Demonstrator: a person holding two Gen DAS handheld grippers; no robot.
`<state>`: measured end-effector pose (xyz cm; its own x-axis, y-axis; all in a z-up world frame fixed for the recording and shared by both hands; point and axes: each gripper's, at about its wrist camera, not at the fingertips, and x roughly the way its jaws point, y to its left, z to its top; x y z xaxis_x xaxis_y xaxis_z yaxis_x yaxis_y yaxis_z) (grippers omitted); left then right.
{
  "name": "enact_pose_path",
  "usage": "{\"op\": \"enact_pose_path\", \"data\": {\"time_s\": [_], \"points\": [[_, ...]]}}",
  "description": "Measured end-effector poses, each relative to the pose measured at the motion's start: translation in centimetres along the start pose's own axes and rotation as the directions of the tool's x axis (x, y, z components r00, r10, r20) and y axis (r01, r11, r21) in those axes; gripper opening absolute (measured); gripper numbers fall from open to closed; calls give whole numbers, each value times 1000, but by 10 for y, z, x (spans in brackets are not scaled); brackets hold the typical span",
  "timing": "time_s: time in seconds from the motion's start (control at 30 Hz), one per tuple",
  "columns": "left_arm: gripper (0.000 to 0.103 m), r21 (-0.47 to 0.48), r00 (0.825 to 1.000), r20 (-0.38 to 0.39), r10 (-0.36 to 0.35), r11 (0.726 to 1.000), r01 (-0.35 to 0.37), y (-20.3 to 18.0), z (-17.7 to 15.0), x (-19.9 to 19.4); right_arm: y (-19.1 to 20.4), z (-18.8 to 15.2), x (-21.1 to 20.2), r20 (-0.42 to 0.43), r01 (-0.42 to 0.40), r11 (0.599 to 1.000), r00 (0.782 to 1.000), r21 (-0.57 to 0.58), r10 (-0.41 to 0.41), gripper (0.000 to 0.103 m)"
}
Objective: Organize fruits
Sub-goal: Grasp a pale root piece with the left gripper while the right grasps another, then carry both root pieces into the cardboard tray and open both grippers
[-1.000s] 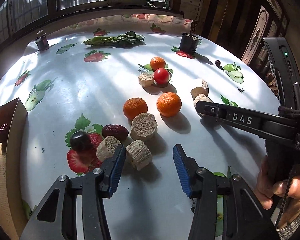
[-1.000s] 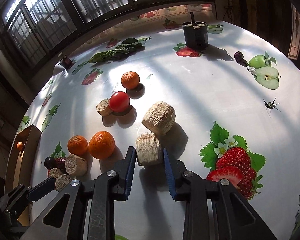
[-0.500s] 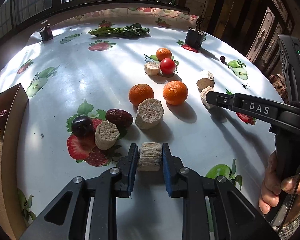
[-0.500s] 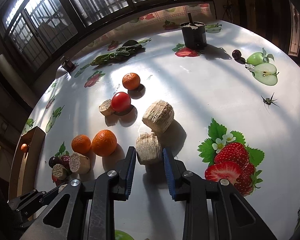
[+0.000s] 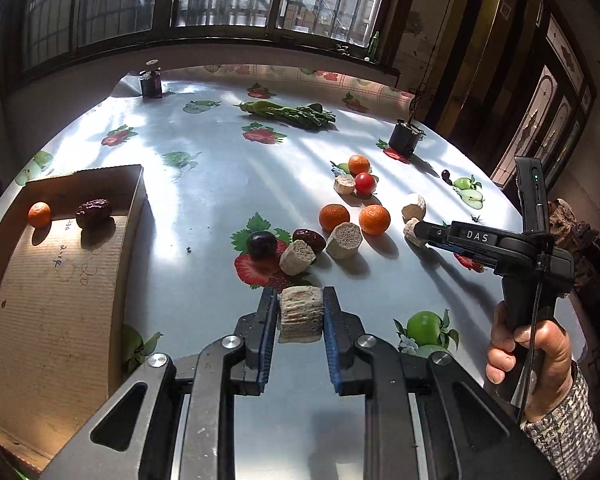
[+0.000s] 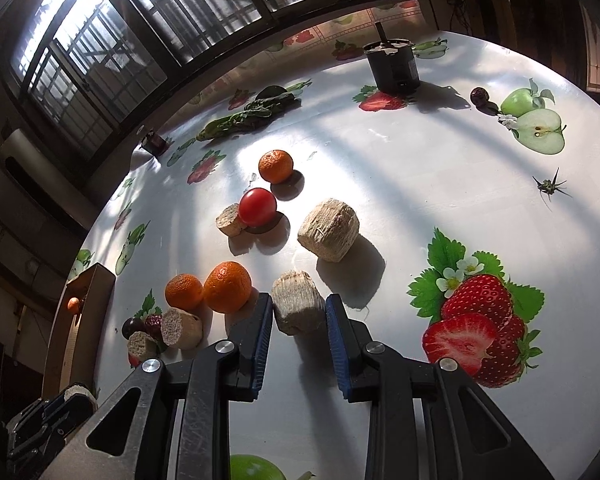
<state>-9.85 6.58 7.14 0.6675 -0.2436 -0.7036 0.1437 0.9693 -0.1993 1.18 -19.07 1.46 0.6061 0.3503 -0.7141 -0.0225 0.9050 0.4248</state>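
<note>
My left gripper (image 5: 301,312) is shut on a beige fibrous cane chunk (image 5: 301,314) and holds it above the table, near the cardboard tray (image 5: 60,280). The tray holds a small orange (image 5: 39,214) and a dark date (image 5: 94,212). My right gripper (image 6: 298,316) is shut on another cane chunk (image 6: 298,307) just above the tablecloth. It also shows in the left wrist view (image 5: 416,232). On the table lie oranges (image 5: 375,219), a red tomato (image 5: 365,183), more cane chunks (image 5: 344,235), a date (image 5: 309,238) and a dark plum (image 5: 261,243).
The round table (image 5: 204,184) has a fruit-print cloth. Leafy greens (image 5: 288,112) lie at the back. A black cup (image 5: 404,138) stands back right and a small dark jar (image 5: 151,80) back left. A small dark fruit (image 6: 479,96) lies near the printed apple.
My left gripper closed on a cane chunk, lifted it and drew back and left so the tray came into view. My right gripper stayed shut on its chunk.
</note>
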Motion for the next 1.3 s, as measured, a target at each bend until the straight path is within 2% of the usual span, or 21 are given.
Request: {"op": "enact_pose_path", "data": {"time_s": [0.13,0.23,0.43,0.6,0.77,0.83,0.93,1.1,1.2,1.3], "points": [[21,-51,999,22,27,998,-26,35,-5,-31,1,-2,-13,54,44,999,998,-10,-43,29],[21,-81,998,31,61,995,-58,64,-3,-54,13,-4,-28,62,50,998,997,-34,-47,28],[21,-141,989,66,129,983,-118,114,5,-84,68,-7,-62,77,6,987,997,-158,6,29],[21,-167,983,56,172,973,-161,148,19,-92,122,-13,-61,21,-80,968,996,-238,88,29],[21,-192,981,7,193,963,-188,183,44,-78,188,-21,-32,-82,-205,937,978,-281,190,29],[21,-210,982,-25,188,959,-189,197,52,-65,219,-25,-15,-124,-236,922,970,-306,207,29],[21,-242,974,-70,215,944,-225,220,56,-41,261,-36,18,-202,-283,902,953,-325,227,29],[21,-349,976,-165,140,917,-191,263,49,0,315,-59,68,-276,-289,874,943,-390,188,29],[21,-376,970,-195,142,903,-208,276,47,14,331,-66,92,-300,-270,865,942,-424,147,29],[21,-379,966,-220,136,901,-213,284,46,25,337,-68,110,-312,-247,861,944,-444,110,29]]}}
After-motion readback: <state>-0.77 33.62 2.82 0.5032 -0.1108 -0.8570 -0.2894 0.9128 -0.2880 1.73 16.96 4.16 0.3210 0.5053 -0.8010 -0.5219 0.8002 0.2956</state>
